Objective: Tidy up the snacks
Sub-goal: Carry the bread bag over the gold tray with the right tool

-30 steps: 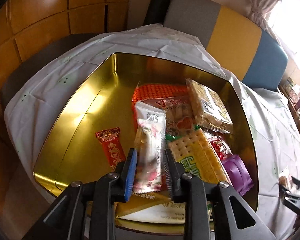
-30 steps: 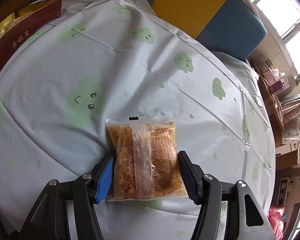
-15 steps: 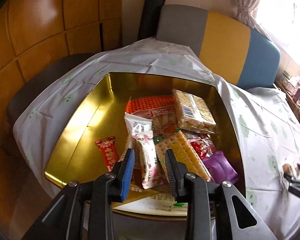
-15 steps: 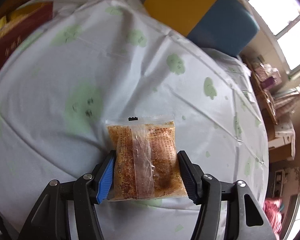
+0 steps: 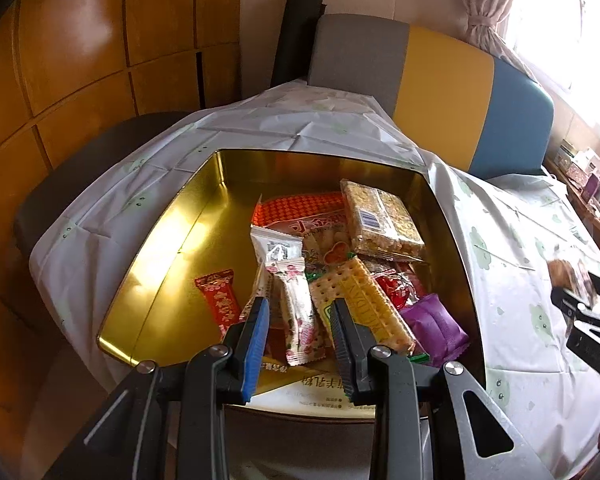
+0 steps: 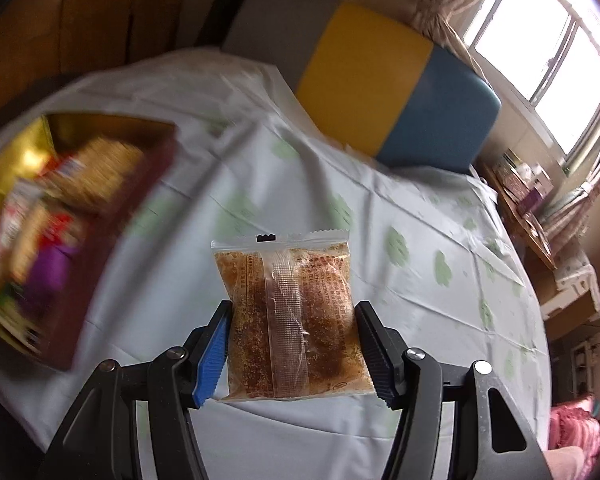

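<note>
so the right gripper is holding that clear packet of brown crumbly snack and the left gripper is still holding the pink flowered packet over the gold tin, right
Not quite. The right gripper does grip the clear brown snack packet. But the left gripper is open and empty: the left wrist view shows the pink flowered packet lying in the gold tin.

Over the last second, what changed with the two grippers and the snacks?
The left gripper let go of the floral-wrapped snack, which now lies in the gold tin, and drew back. The right gripper lifted its brown snack packet off the tablecloth toward the tin. Its grip is unchanged.
</note>
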Demonstrator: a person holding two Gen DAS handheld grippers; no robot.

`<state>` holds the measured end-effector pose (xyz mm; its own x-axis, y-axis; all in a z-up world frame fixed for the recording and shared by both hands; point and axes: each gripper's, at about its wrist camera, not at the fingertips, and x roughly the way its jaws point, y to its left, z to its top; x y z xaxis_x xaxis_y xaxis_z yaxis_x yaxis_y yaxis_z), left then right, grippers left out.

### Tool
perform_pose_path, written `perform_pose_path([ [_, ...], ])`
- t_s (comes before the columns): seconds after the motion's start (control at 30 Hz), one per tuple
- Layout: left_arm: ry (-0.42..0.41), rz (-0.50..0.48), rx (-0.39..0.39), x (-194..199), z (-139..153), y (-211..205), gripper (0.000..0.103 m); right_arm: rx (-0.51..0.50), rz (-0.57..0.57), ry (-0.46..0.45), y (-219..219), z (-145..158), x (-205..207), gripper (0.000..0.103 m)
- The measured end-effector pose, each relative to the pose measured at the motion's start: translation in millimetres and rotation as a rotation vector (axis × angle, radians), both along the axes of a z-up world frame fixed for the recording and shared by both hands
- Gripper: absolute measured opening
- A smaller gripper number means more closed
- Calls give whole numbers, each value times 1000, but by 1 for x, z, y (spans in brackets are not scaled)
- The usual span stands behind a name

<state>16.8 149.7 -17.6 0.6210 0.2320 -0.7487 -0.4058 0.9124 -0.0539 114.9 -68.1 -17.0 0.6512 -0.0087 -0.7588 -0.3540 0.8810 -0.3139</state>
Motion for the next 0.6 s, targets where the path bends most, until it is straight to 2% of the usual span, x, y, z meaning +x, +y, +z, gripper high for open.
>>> perform_pose_path([
  [0.23, -8, 12, 5, -5, 2, 4, 32, 87, 74, -37, 43, 20, -17, 61],
  [0.6, -17, 35, 1, -9, 6, 13, 32, 115, 148, -53, 79, 30, -31, 62],
])
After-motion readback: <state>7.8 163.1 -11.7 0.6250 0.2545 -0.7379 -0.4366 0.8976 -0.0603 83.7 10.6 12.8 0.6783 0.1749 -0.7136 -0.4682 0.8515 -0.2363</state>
